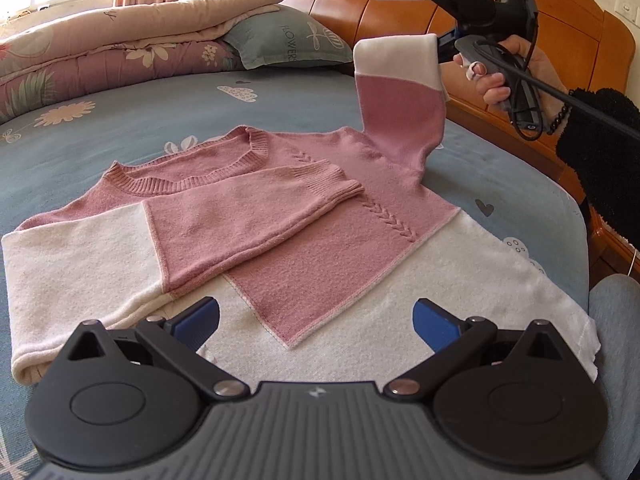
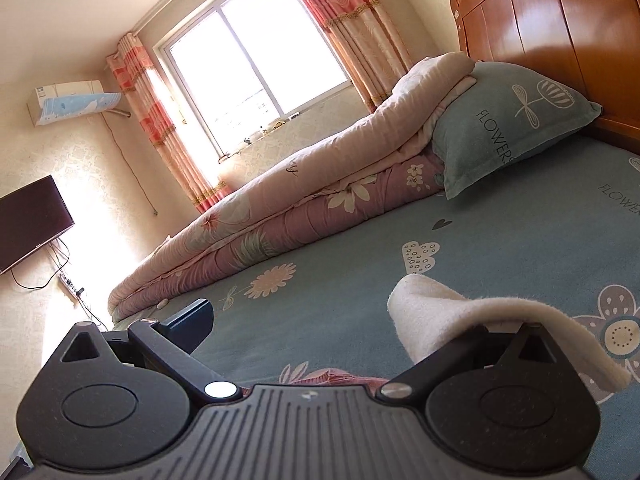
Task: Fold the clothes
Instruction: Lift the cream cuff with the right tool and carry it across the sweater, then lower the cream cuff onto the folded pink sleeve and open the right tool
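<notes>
- The sweater (image 1: 304, 216) lies flat on the bed (image 1: 120, 128), chest up, with its white hem toward the near edge and its neckline toward the headboard (image 1: 400, 4) — laid out so that each side can be turned in over the middle.
- One sleeve (image 1: 248, 212) already lies folded across the chest, cuff pointing toward the far right corner of the bed. It looks like the first half of the fold, done and resting.
- The other sleeve (image 1: 400, 92) is lifted clear of the bed, its white cuff uppermost and the pink part hanging down to the shoulder. It is held high, most likely so it can swing over the body without dragging the sweater askew.
- The right gripper (image 2: 316, 320) is the one carrying it. In its own camera the jaws stand apart and the white cuff (image 2: 480, 316) is draped over one finger rather than pinched — hooked, not clamped, as far as the view shows.
- The left gripper (image 1: 316, 320) hovers low over the white hem with its blue fingers (image 1: 196, 320) spread wide and nothing between them. It seems to be waiting there, perhaps to pin or smooth the hem when the sleeve comes down.
- A folded quilt (image 2: 280, 208) and a pillow (image 2: 508, 120) sit along the far edge of the bed, well apart from the sweater, leaving the middle for the work.
- The draped cuff could slip off the finger if the gripper tilts.
</notes>
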{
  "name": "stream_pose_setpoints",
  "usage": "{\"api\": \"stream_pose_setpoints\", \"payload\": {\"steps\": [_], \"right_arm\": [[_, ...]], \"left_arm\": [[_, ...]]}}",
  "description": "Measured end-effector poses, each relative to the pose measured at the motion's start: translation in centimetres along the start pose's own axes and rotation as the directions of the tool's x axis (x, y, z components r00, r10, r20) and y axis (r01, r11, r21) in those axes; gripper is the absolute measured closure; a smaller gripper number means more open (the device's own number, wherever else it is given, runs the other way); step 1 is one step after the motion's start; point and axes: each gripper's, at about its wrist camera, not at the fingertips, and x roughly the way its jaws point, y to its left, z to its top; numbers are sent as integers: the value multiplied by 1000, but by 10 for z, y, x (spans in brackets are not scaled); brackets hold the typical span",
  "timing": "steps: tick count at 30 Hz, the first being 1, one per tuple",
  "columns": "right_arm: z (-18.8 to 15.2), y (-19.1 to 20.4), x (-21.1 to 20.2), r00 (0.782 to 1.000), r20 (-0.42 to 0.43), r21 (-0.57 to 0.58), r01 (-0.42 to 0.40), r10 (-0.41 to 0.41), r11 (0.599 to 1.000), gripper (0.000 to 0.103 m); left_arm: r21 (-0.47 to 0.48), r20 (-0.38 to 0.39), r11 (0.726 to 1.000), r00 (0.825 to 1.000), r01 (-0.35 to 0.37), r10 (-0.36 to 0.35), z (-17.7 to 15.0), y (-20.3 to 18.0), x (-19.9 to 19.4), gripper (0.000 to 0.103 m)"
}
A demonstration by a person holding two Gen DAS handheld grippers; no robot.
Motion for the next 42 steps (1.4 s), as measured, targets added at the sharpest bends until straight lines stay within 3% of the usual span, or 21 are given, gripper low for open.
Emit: {"api": "stream_pose_setpoints", "payload": {"steps": [12, 22, 28, 36, 39, 42], "right_arm": [[-12, 52, 25, 994, -75, -87, -91, 85, 992, 0], [-34, 84, 57, 978, -177, -136, -135, 110, 981, 0], [-59, 101, 82, 959, -275, -219, -128, 65, 967, 0], [-131, 92, 116, 903, -428, -258, -79, -41, 963, 0], [-149, 82, 114, 895, -444, -225, -64, -44, 972, 0], [-156, 72, 102, 907, -421, -182, -55, -28, 982, 0]], "left_arm": [[-60, 4, 997, 999, -44, 44, -5, 17, -9, 1], [-127, 5, 989, 997, -71, 72, -14, 35, -20, 1], [-151, -7, 983, 994, -106, 106, -20, 44, -24, 1], [-171, 7, 977, 992, -126, 129, -20, 47, -28, 1], [-173, 28, 978, 992, -119, 126, -18, 46, -32, 1], [-185, 44, 977, 992, -105, 115, -16, 46, -35, 1]]}}
